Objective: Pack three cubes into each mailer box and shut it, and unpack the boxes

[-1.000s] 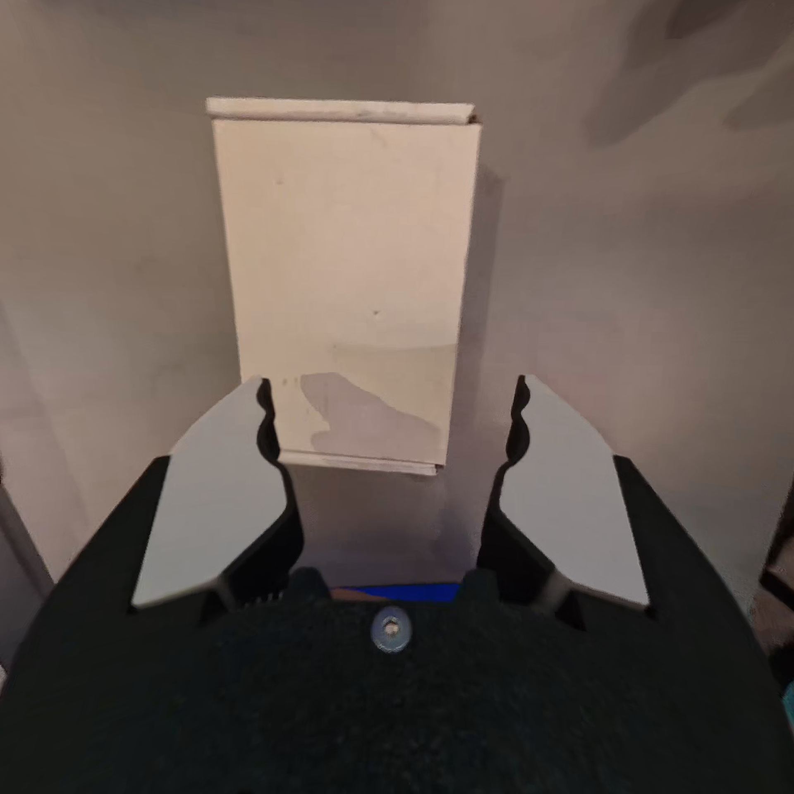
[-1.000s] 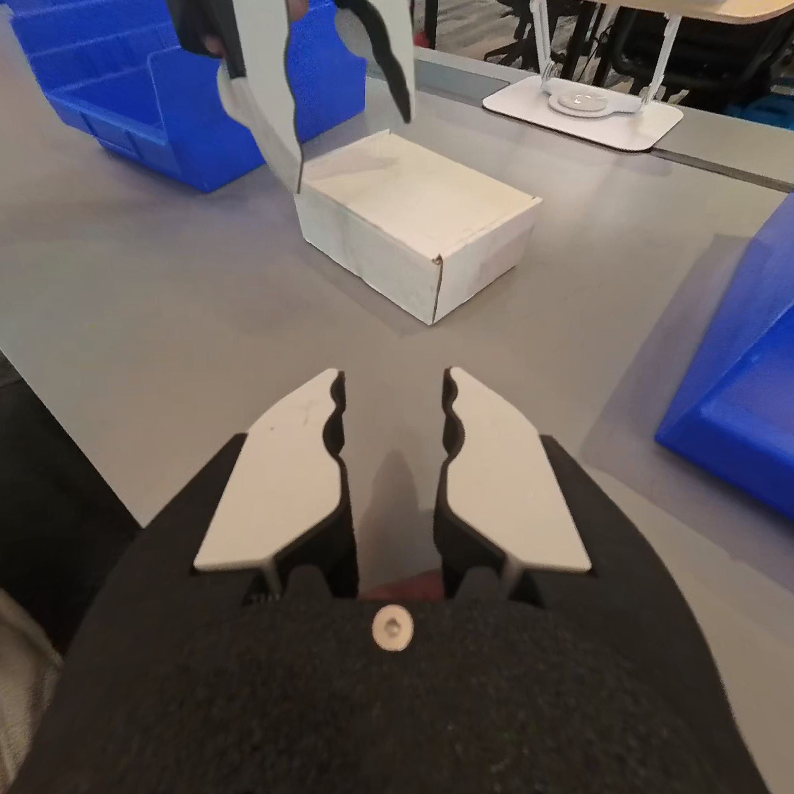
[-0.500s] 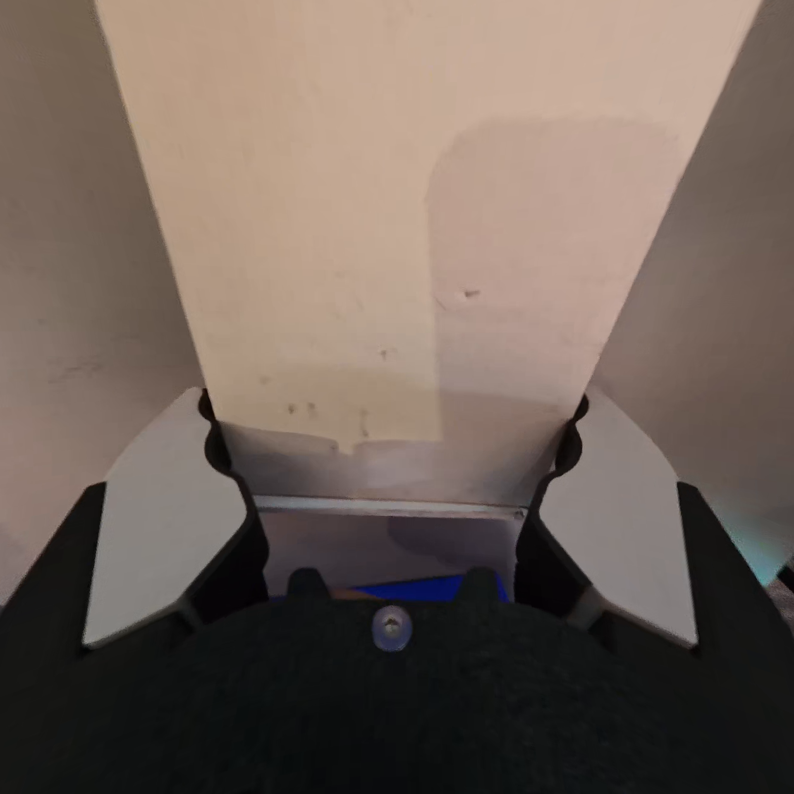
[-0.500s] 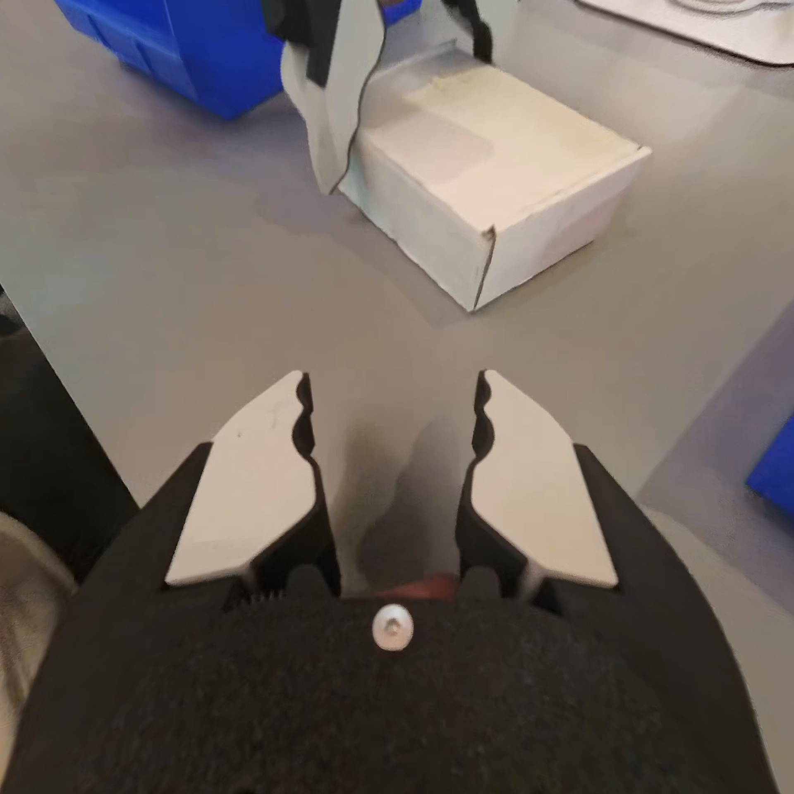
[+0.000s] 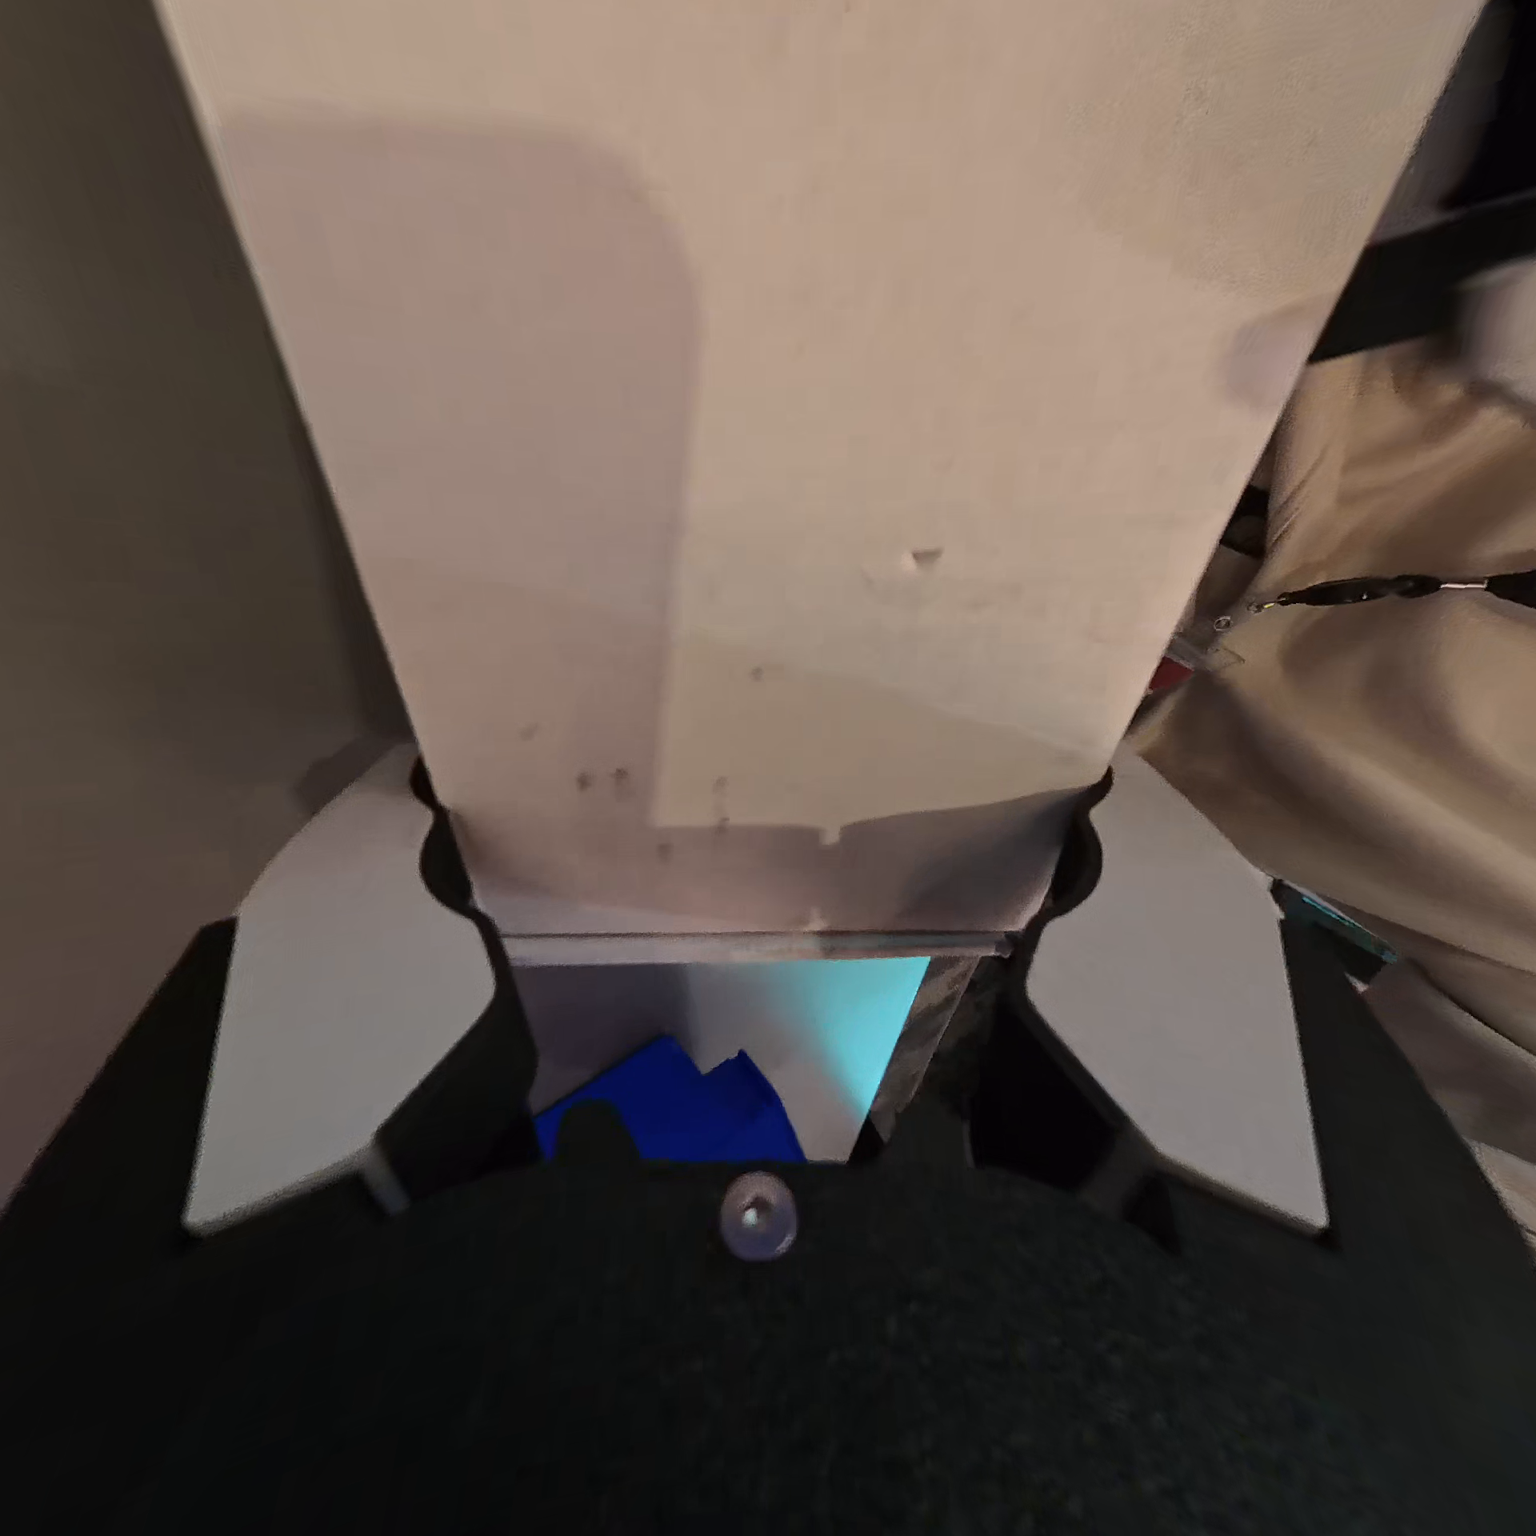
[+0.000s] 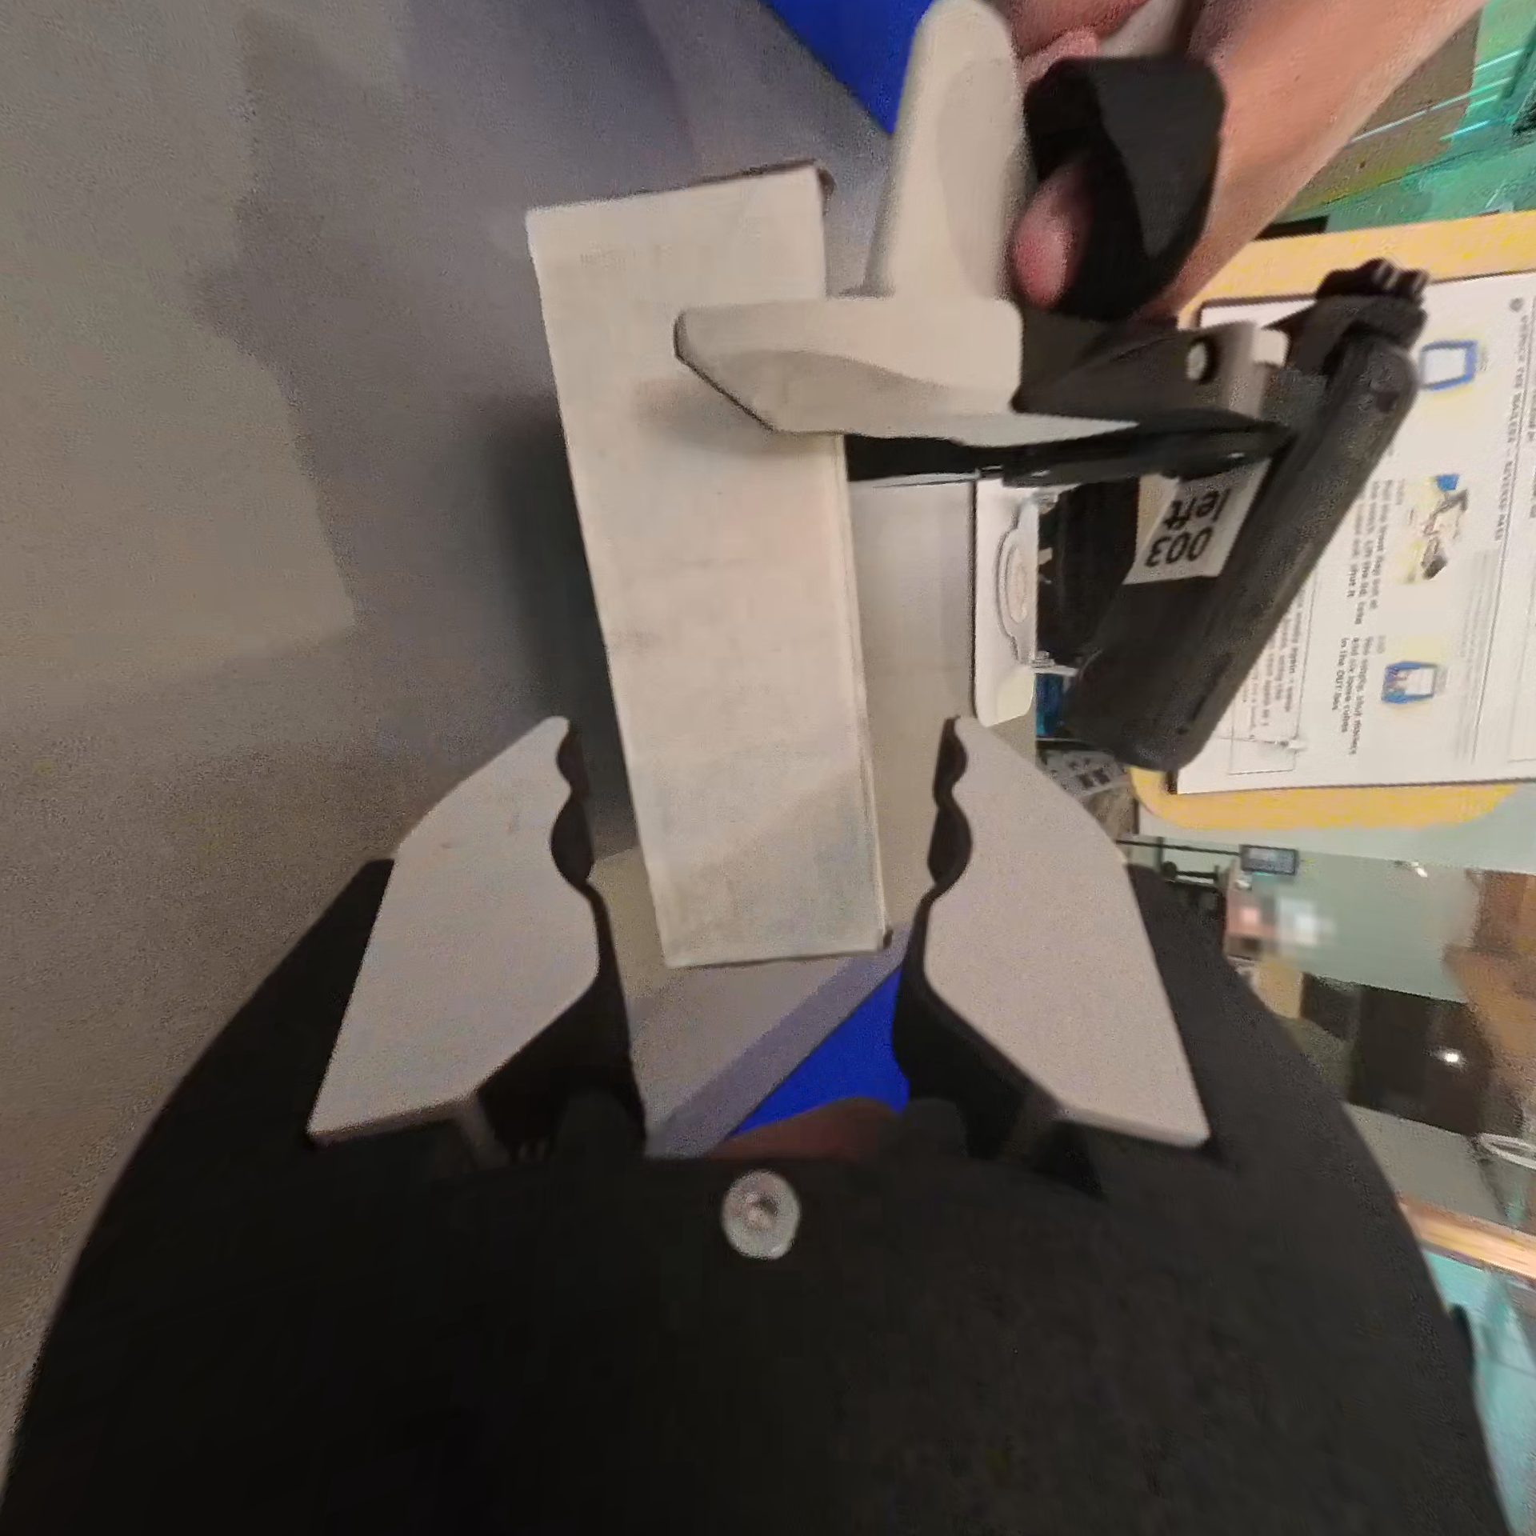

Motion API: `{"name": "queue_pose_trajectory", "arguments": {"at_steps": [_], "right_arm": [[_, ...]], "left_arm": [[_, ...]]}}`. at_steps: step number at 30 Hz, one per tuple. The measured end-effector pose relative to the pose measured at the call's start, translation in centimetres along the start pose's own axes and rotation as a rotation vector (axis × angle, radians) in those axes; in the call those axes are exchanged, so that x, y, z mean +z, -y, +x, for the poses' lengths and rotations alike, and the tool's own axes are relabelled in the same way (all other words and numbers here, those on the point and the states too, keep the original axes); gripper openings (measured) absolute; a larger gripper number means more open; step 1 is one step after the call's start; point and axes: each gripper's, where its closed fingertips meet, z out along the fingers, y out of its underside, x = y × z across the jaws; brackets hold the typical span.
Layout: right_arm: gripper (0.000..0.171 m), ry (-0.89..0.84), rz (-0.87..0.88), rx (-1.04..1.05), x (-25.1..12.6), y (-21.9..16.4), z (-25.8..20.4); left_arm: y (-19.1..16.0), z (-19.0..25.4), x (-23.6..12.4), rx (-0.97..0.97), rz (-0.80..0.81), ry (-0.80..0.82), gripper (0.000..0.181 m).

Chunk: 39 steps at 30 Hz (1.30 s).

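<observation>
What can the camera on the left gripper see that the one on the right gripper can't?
Only the left wrist view shows the box's broad face close up and pale fabric beside it. Only the right wrist view shows the left gripper clamped across the box, the hand holding it, and a printed sheet. Both show the white mailer box and the grey table.

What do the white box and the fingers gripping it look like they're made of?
The mailer box looks like matte white cardboard: folded edges, a flap seam, scuffs and small dents. The left gripper fingers look like rigid pale grey moulded or printed plastic with a dull finish and black, possibly rubbery, scalloped inner pads; the material isn't certain.
</observation>
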Motion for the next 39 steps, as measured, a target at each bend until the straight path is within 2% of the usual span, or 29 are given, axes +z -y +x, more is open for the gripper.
{"name": "queue_pose_trajectory", "arguments": {"at_steps": [3, 4, 6, 8, 11, 13, 16, 22, 25, 26, 28, 30, 34, 36, 39], "right_arm": [[0.066, 0.054, -0.043, -0.072, 2.0, -1.0, -0.6], [0.065, 0.046, -0.050, -0.082, 2.1, -1.3, -0.4], [0.065, 0.104, -0.042, -0.023, 1.8, -2.1, 0.1], [0.064, 0.222, 0.005, 0.098, 0.8, -2.7, 0.8], [0.064, 0.441, 0.046, 0.270, -0.3, -3.9, 1.6], [0.064, 0.560, 0.053, 0.310, -0.6, -4.5, 1.8], [0.064, 0.679, 0.060, 0.295, -0.4, -4.7, 1.9], [0.064, 0.850, 0.021, 0.176, 0.6, -3.6, 1.3], [0.064, 0.901, -0.023, 0.132, 1.6, -3.0, 0.9], [0.064, 0.904, -0.034, 0.143, 1.9, -3.0, 1.1], [0.065, 0.865, -0.030, 0.186, 2.7, -2.8, 1.7], [0.068, 0.792, -0.012, 0.286, 2.9, -2.0, 2.6], [0.048, 0.566, 0.240, 0.367, 1.7, 3.1, 4.0], [0.043, 0.474, 0.277, 0.339, 1.9, 4.7, 3.8], [0.043, 0.436, 0.285, 0.323, 2.3, 6.0, 3.6]], "left_arm": [[0.5, 1.1, 0.4, 0.019, 0.065, -0.036, 0.137], [0.5, 1.2, 0.4, 0.022, 0.091, -0.013, 0.145], [0.6, 1.8, -0.5, 0.065, 0.193, 0.075, 0.141], [1.6, 2.8, -2.5, 0.116, 0.401, 0.222, 0.142], [1.9, 4.3, -5.3, 0.128, 0.692, 0.527, 0.138], [1.8, 5.2, -5.5, 0.135, 0.853, 0.704, 0.130], [1.6, 4.0, -5.0, 0.099, 1.012, 0.948, 0.112], [4.1, 0.7, -3.8, 0.100, 1.175, 0.810, 0.117], [5.1, 0.5, -3.9, 0.207, 1.213, 0.769, 0.099], [5.2, 0.4, -3.8, 0.248, 1.208, 0.778, 0.078], [5.0, -0.4, -4.0, 0.233, 1.220, 0.777, 0.078], [4.9, -0.6, -4.2, 0.228, 1.262, 0.684, 0.078], [5.1, -0.4, -3.9, 0.298, 1.255, 0.687, 0.077], [5.1, -0.3, -4.0, 0.299, 1.281, 0.666, 0.077], [5.1, -0.4, -4.0, 0.286, 1.283, 0.678, 0.077]]}}
